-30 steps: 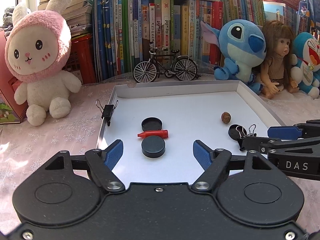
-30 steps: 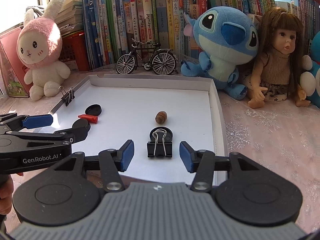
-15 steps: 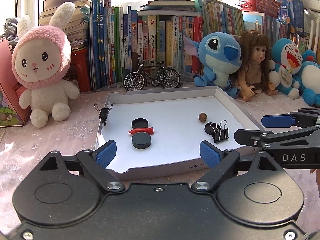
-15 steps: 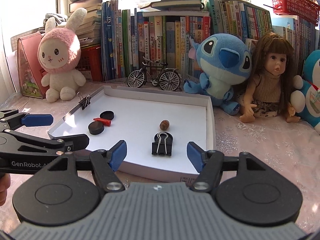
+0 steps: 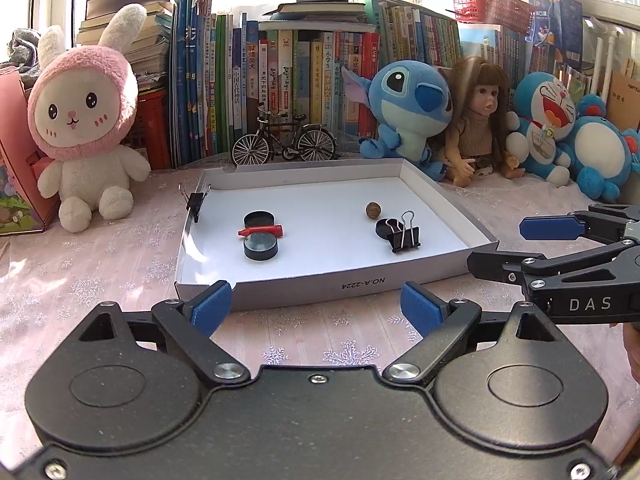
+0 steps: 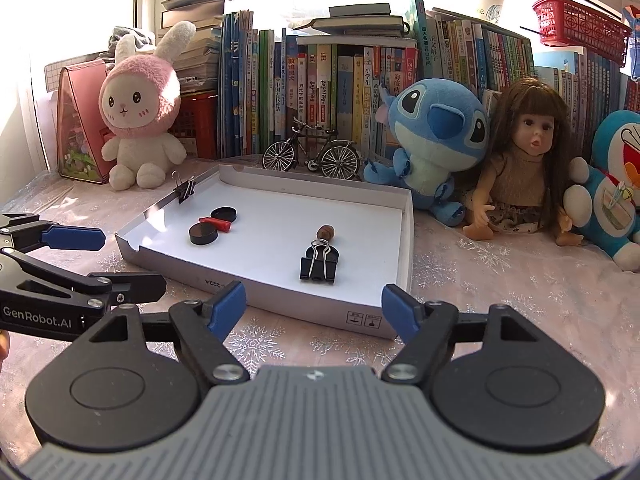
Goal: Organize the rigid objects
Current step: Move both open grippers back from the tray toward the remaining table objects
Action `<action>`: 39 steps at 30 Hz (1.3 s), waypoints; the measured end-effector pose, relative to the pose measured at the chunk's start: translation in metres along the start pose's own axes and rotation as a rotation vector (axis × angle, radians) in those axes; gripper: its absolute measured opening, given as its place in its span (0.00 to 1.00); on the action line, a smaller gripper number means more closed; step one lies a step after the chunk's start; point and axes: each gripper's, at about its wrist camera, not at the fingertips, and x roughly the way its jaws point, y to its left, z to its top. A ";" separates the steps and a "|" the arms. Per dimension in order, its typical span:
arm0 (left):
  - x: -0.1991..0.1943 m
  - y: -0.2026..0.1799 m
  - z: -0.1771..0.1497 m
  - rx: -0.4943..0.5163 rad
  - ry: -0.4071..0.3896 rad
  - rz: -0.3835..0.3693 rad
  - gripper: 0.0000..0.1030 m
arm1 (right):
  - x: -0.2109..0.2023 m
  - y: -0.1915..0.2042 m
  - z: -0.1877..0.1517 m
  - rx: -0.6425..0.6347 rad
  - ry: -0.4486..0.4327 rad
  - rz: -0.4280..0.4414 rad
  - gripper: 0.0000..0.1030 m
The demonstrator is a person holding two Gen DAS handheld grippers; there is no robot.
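Note:
A shallow white box lid lies on the pink tablecloth. Inside it rest a black puck, a red crayon-like piece, a second black disc, a brown nut and a black binder clip lying partly on a small black disc. Another binder clip grips the lid's left wall. My left gripper hangs open before the lid's near wall, holding nothing. My right gripper is there too, jaws still opening, empty.
Behind the lid stand a model bicycle, a row of books, a pink bunny plush, a blue plush, a doll and a blue cat plush. A pink box sits far left.
Both grippers pulled back out of the lid towards the near side, and their jaws spread wider. The puck and the binder clip lie where they were, now farther from the fingers.

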 end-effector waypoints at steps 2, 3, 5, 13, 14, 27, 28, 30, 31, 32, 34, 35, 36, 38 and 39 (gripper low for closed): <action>-0.003 -0.002 -0.004 0.001 0.005 -0.005 0.88 | -0.004 0.000 -0.004 -0.003 0.001 0.004 0.82; -0.004 -0.003 -0.007 -0.002 0.008 -0.011 0.88 | -0.005 0.000 -0.006 -0.005 0.001 0.005 0.83; -0.007 -0.005 -0.010 -0.004 0.015 -0.022 0.89 | -0.009 0.000 -0.011 -0.011 0.000 0.006 0.83; -0.013 -0.012 -0.024 0.010 0.029 -0.015 0.89 | -0.019 0.000 -0.029 -0.022 0.012 0.006 0.84; -0.013 -0.012 -0.025 0.006 0.032 -0.016 0.89 | -0.020 0.000 -0.030 -0.025 0.011 0.004 0.85; -0.020 -0.016 -0.045 0.008 0.052 -0.010 0.89 | -0.032 0.003 -0.053 -0.045 0.020 0.008 0.85; -0.021 -0.015 -0.048 0.007 0.054 -0.009 0.89 | -0.033 0.003 -0.054 -0.043 0.021 0.008 0.85; -0.023 -0.015 -0.051 0.004 0.058 -0.012 0.89 | -0.035 0.003 -0.057 -0.038 0.021 0.008 0.85; -0.024 -0.015 -0.053 0.002 0.059 -0.013 0.89 | -0.036 0.002 -0.058 -0.035 0.021 0.008 0.85; -0.025 -0.015 -0.055 0.000 0.059 -0.013 0.89 | -0.037 0.002 -0.059 -0.032 0.021 0.006 0.85; -0.028 -0.015 -0.059 0.000 0.062 -0.014 0.89 | -0.038 0.001 -0.062 -0.027 0.022 0.004 0.85; -0.028 -0.014 -0.061 -0.001 0.063 -0.013 0.89 | -0.039 0.001 -0.064 -0.025 0.026 0.005 0.85; -0.029 -0.015 -0.062 0.000 0.064 -0.014 0.89 | -0.039 0.000 -0.065 -0.022 0.030 0.006 0.85; -0.031 -0.014 -0.065 0.002 0.068 -0.017 0.89 | -0.039 0.000 -0.068 -0.020 0.038 0.006 0.85; -0.031 -0.014 -0.067 0.003 0.069 -0.018 0.89 | -0.039 0.000 -0.070 -0.020 0.041 0.004 0.85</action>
